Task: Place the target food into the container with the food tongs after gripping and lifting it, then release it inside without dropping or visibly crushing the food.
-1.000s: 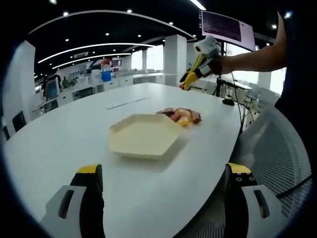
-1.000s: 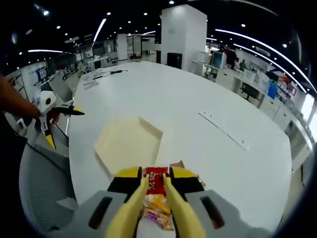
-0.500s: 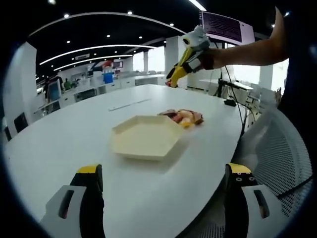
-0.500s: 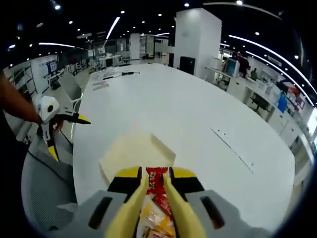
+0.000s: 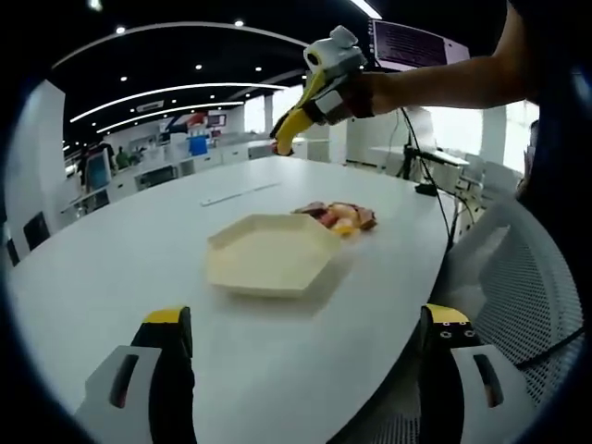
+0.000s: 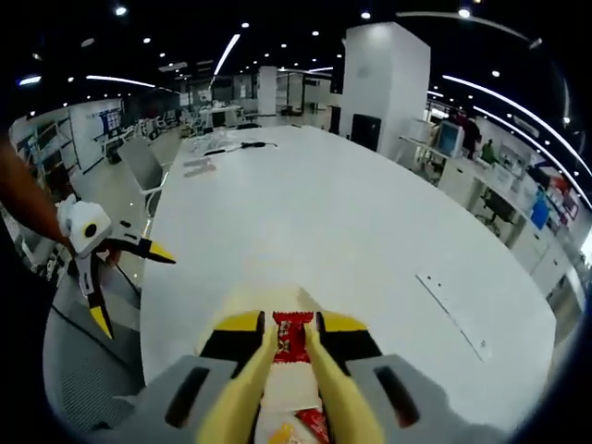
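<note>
White surface [image 5: 111,268] runs through an open office; I see the tray [image 5: 270,254] at center frame. My right tongs [image 6: 289,363] pinch a red snack packet [image 6: 291,335], light and crinkly. Left tongs [image 5: 305,324] gape wide, holding nothing.

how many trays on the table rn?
1. A beige hexagonal tray sits empty near the middle of the white table, beside the pile of snack packets. In the right gripper view it is mostly hidden behind the right claw.
</note>
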Demonstrator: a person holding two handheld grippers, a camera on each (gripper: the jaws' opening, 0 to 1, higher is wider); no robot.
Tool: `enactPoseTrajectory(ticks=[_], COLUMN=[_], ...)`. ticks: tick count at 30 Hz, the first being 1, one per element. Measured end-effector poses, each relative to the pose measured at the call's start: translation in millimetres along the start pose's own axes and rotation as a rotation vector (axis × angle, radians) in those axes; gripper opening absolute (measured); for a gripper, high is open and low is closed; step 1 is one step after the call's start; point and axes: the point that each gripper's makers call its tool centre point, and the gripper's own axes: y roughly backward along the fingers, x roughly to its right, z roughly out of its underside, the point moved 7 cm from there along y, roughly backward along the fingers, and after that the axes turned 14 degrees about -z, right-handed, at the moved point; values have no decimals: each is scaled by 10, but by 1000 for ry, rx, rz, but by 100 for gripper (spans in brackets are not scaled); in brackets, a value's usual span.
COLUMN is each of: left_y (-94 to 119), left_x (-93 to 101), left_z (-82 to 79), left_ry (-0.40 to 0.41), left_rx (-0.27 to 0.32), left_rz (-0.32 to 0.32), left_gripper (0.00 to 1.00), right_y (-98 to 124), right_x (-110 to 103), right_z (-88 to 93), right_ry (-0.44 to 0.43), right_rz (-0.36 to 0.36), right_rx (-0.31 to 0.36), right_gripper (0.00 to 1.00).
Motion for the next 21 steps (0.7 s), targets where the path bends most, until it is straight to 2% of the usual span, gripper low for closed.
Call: enactPoseTrajectory(ticks=[5, 10, 14, 21], left_y=[4, -8, -14, -12], left_x=[-2, -6, 31, 26], left_z=[-13, -11, -5, -12], left_ry=[16, -16, -45, -26], left_rx=[11, 11, 2, 3], left_rz=[-1, -17, -1, 2], left_gripper=[99, 99, 99, 99], right_y=[-185, -353, -398, -366], right_x=[-3, 0, -58, -105], right_z=[-70, -165, -210, -172], right_ry=[11, 16, 5, -20], right_rz=[-13, -20, -21, 0], right_rx=[-26, -30, -24, -38], right_gripper=[21, 21, 21, 21])
